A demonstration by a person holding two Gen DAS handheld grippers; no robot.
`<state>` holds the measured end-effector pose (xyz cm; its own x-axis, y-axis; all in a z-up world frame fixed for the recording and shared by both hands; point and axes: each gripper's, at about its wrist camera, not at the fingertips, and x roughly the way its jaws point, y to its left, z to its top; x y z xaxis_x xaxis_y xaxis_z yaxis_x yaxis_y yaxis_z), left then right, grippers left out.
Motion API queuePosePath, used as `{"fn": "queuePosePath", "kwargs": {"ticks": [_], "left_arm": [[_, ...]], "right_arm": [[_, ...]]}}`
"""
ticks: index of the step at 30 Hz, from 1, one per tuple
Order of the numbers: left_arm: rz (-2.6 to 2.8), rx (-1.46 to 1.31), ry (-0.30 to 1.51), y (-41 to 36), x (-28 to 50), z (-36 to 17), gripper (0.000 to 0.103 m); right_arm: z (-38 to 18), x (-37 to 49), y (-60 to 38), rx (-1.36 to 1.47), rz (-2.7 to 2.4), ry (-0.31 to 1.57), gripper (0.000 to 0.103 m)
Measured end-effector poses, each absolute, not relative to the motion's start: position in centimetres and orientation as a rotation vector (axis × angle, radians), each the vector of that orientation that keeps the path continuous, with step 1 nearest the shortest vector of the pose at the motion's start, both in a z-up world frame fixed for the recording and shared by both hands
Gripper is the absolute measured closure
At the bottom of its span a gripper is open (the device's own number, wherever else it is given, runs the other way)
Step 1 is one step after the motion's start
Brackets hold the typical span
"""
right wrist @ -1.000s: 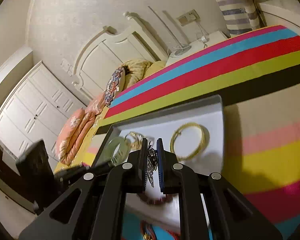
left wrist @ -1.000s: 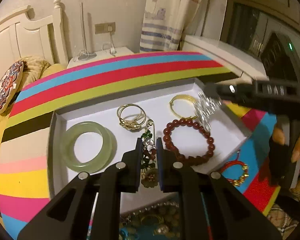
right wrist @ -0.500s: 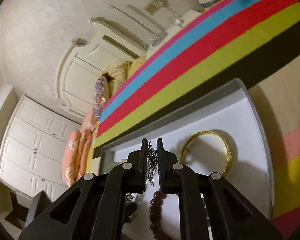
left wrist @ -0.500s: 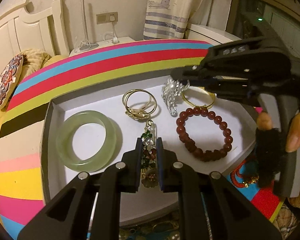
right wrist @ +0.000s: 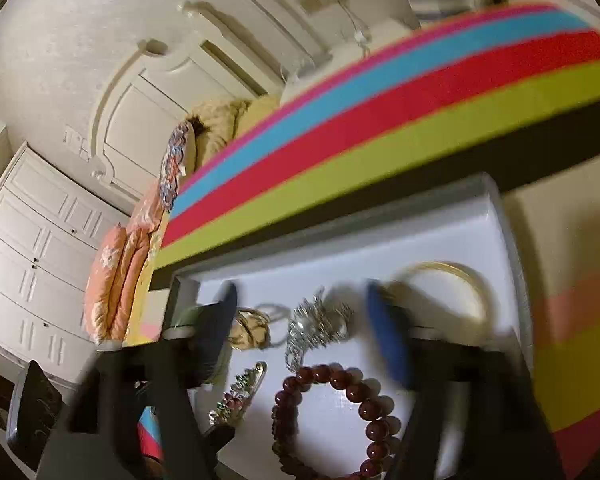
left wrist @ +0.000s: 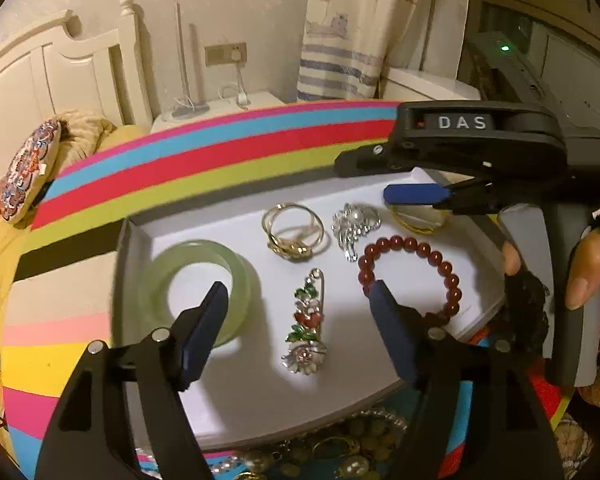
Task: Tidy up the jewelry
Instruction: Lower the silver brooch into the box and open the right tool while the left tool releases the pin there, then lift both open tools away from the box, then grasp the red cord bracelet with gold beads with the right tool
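Observation:
A white tray (left wrist: 140,236) holds a green jade bangle (left wrist: 240,280), gold rings (left wrist: 294,230), a gold bangle (left wrist: 416,222) and a red bead bracelet (left wrist: 412,276). My left gripper (left wrist: 298,312) has its jaws opening. The flower pin brooch (left wrist: 308,324) lies flat on the tray between them, untouched by the pads. My right gripper (right wrist: 304,308) hovers over the tray's far side, its jaws also opening. The silver brooch (right wrist: 316,326) rests on the tray below and between them. From the left wrist view that silver brooch (left wrist: 354,224) sits beside the gold rings, under the right gripper (left wrist: 364,182).
The tray sits on a rainbow-striped cloth (left wrist: 220,152). A heap of loose beads and pearls (left wrist: 320,448) lies just in front of the tray. A person's hand (left wrist: 580,276) grips the right tool's handle. A bed headboard (left wrist: 60,68), pillows and a nightstand stand behind.
Both grippers went from shut to open. The flower pin left the left jaws and the silver brooch left the right jaws; both now lie on the tray. The right gripper moved left.

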<state>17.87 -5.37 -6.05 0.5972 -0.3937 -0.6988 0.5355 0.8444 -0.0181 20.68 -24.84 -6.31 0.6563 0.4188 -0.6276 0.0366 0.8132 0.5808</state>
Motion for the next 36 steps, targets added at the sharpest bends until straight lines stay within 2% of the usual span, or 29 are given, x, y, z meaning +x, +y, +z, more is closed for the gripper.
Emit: {"fn": "queuePosePath", "kwargs": {"ticks": [3,6,7,8,11,16,31,36], "left_arm": [[-0.522,0.207,0.728,-4.9,17.3,-4.8,0.027],[-0.412,0.287,0.651,-4.4,15.7,-3.2,0.004],[-0.367,0.329,0.613,-4.0,14.8,-2.7,0.002],[-0.346,0.353,0.587,-3.8,14.1,-2.4,0.003],[-0.264,0.44,0.515,-2.9,11.9,-1.9,0.002],[-0.176,0.446,0.494,-0.7,9.3,-2.9,0.002],[-0.194,0.241,0.626,6.4,4.2,-7.8,0.003],[-0.201,0.177,0.661,8.0,3.8,-8.6,0.003]], "right_arm": [[-4.2,20.0,-24.5,0.545,0.259,0.803,0.034],[-1.1,17.8,-23.9,0.362,0.246,0.735,0.034],[-0.2,16.6,-23.5,0.273,0.235,0.712,0.034],[0.4,15.7,-23.5,0.219,0.226,0.697,0.033],[1.0,12.8,-23.9,0.096,0.194,0.664,0.019],[-0.3,9.2,-25.3,0.012,0.129,0.654,0.017],[-5.8,2.6,-24.1,-0.087,0.167,0.695,0.017],[-7.0,3.3,-24.0,-0.08,0.17,0.748,0.03]]}}
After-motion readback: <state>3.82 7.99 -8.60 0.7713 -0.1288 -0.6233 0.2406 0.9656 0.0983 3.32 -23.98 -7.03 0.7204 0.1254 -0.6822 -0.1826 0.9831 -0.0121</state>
